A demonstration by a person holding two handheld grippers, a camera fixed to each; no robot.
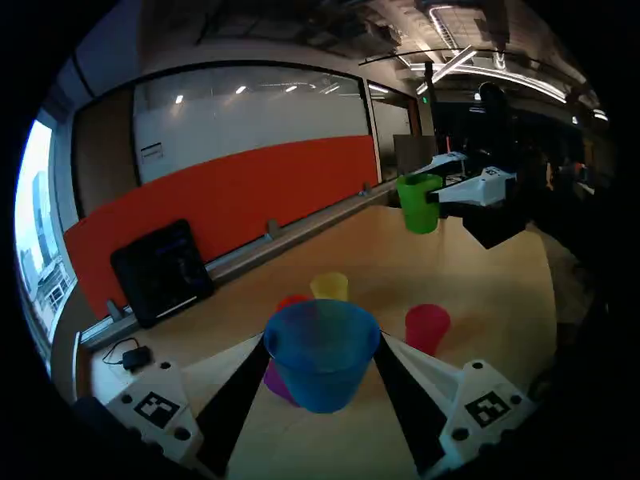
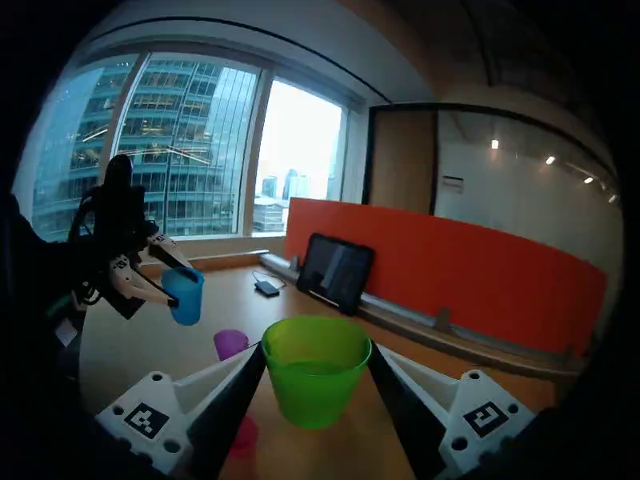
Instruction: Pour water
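My left gripper (image 1: 322,362) is shut on a translucent blue cup (image 1: 322,336), held upright above the wooden table (image 1: 488,280). In the right gripper view that blue cup (image 2: 185,295) hangs at the left, with the left gripper (image 2: 170,282) and a dark sleeve behind it. My right gripper (image 2: 316,376) is shut on a green cup (image 2: 314,396), upright, with liquid showing inside. From the left gripper view the green cup (image 1: 419,202) floats at the upper right in the right gripper (image 1: 444,194). The two cups are well apart.
Yellow (image 1: 330,285), red (image 1: 291,302), pink (image 1: 426,326) and purple (image 1: 277,382) cups stand on the table below the blue cup. A dark tablet (image 1: 162,272) leans on the orange partition (image 1: 240,192), with a small charger (image 1: 135,357) nearby. Windows (image 2: 184,144) lie behind the left gripper.
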